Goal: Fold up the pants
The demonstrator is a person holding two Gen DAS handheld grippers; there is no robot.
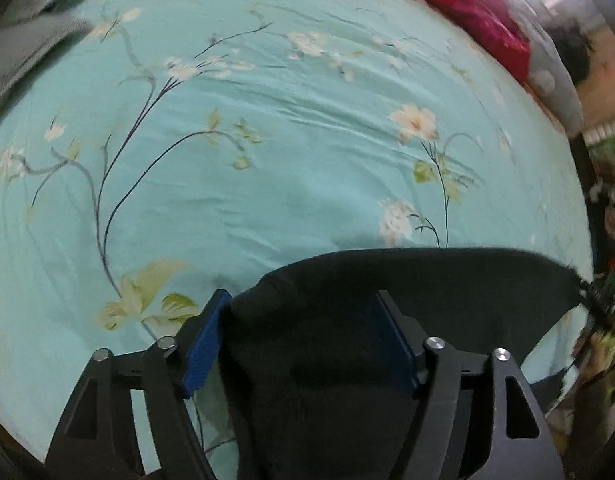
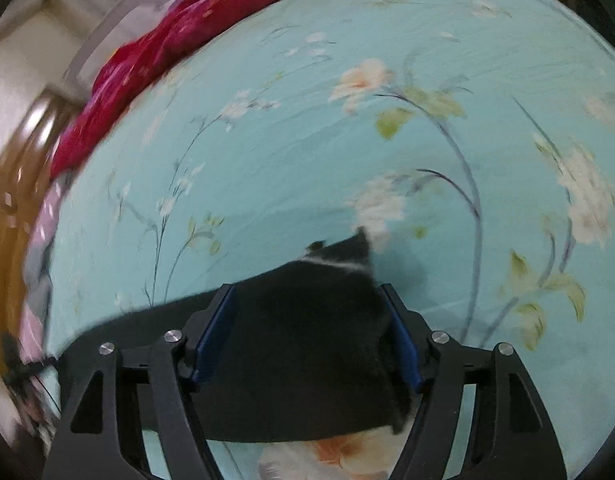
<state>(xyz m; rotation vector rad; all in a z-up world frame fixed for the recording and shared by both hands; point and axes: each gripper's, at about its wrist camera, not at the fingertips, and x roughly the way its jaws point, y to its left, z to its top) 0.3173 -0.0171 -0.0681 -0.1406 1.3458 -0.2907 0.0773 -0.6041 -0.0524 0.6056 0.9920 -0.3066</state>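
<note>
The black pants (image 1: pixel 387 292) hang lifted above a turquoise floral bedsheet (image 1: pixel 267 140). My left gripper (image 1: pixel 303 336) has black cloth bunched between its blue pads, with the fabric stretching off to the right. In the right wrist view, my right gripper (image 2: pixel 307 332) has the pants (image 2: pixel 307 320) between its pads, near an end with a white stripe. The cloth stretches off to the left. The jaws stand fairly wide, filled with cloth. The sheet (image 2: pixel 287 140) lies below.
A red patterned blanket (image 1: pixel 459 4) lies along the far edge of the bed, and it also shows in the right wrist view (image 2: pixel 155 60). Grey cloth (image 1: pixel 35 40) sits at the far left. Room clutter (image 1: pixel 607 220) lies past the bed's right edge.
</note>
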